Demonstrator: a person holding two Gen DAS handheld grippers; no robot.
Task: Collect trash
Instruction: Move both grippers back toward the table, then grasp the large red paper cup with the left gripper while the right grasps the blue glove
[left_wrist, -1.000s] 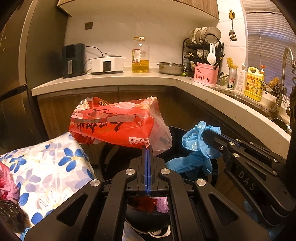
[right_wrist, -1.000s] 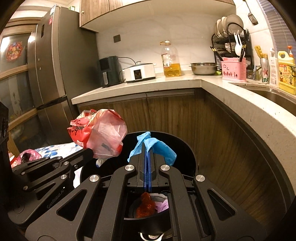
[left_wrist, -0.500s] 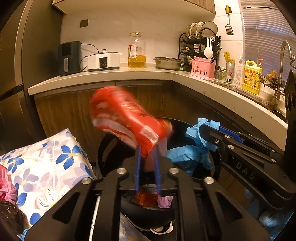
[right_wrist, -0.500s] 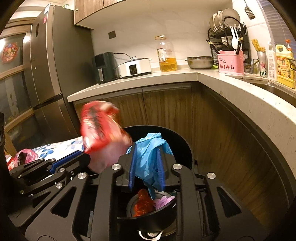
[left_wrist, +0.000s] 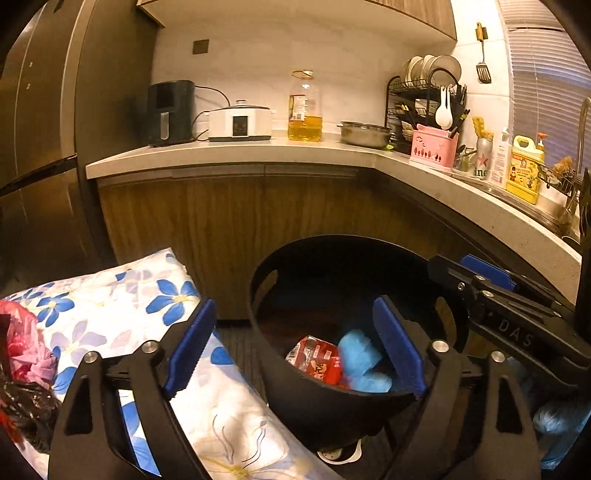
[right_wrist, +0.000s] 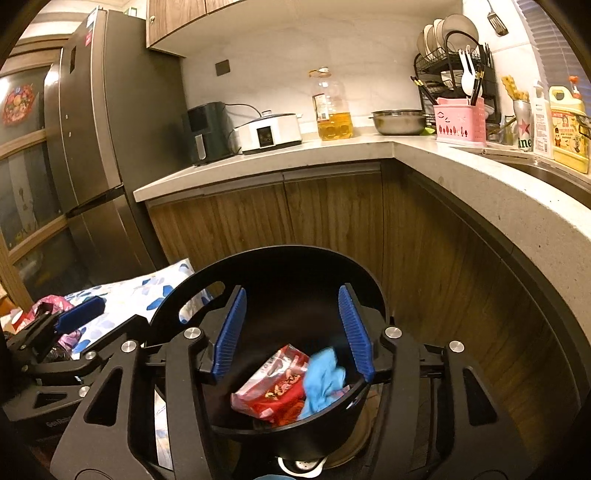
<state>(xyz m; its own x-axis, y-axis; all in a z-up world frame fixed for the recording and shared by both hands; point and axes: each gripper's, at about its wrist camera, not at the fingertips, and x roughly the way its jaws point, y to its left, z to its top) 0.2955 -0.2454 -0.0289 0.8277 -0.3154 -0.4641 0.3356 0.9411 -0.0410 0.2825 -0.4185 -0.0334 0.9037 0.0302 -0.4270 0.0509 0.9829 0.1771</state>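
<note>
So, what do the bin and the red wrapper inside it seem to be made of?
Bin: probably moulded plastic, black and semi-matte, with a cut-out handle slot in its wall. Red wrapper: thin glossy plastic film, crinkled, printed, partly see-through at one edge.

Red wrapper (right_wrist: 271, 391), blue glove (right_wrist: 323, 384) in bin (right_wrist: 295, 266)

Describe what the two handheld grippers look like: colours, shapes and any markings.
Both are matte black linkage frames with triangular cut-outs and silver round pivot bolts. Each finger carries a long blue ribbed pad. The left gripper and right gripper match in build. The right gripper's side shows white letters "DAS"; the left's side bears small white lettering too blurred to read.
</note>
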